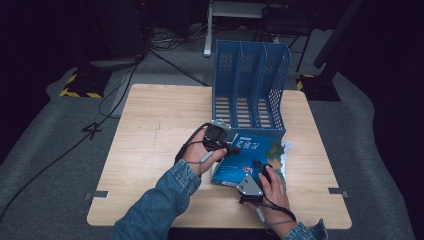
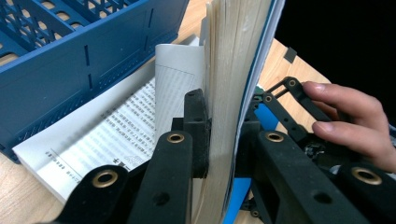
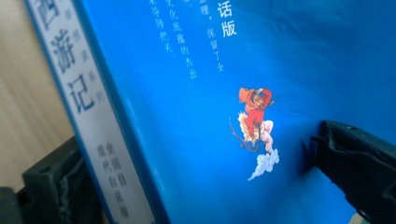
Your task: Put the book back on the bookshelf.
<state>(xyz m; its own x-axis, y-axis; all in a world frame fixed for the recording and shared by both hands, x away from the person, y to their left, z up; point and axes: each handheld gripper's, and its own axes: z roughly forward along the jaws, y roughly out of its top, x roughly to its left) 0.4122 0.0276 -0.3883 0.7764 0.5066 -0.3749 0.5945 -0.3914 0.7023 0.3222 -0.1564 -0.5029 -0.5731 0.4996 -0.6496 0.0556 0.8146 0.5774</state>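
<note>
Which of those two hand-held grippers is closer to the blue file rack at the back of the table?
The left. The left gripper sits just in front of the blue file rack, clamped on the blue book. The right gripper is nearer the person, at the book's near end.

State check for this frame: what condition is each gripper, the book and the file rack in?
Left gripper: shut on the book's page block.
Right gripper: open, jaws either side of the spine edge.
Book: on the table, part open, cover and pages lifted.
File rack: upright, slots empty.
Table: bears rack and book.
</note>
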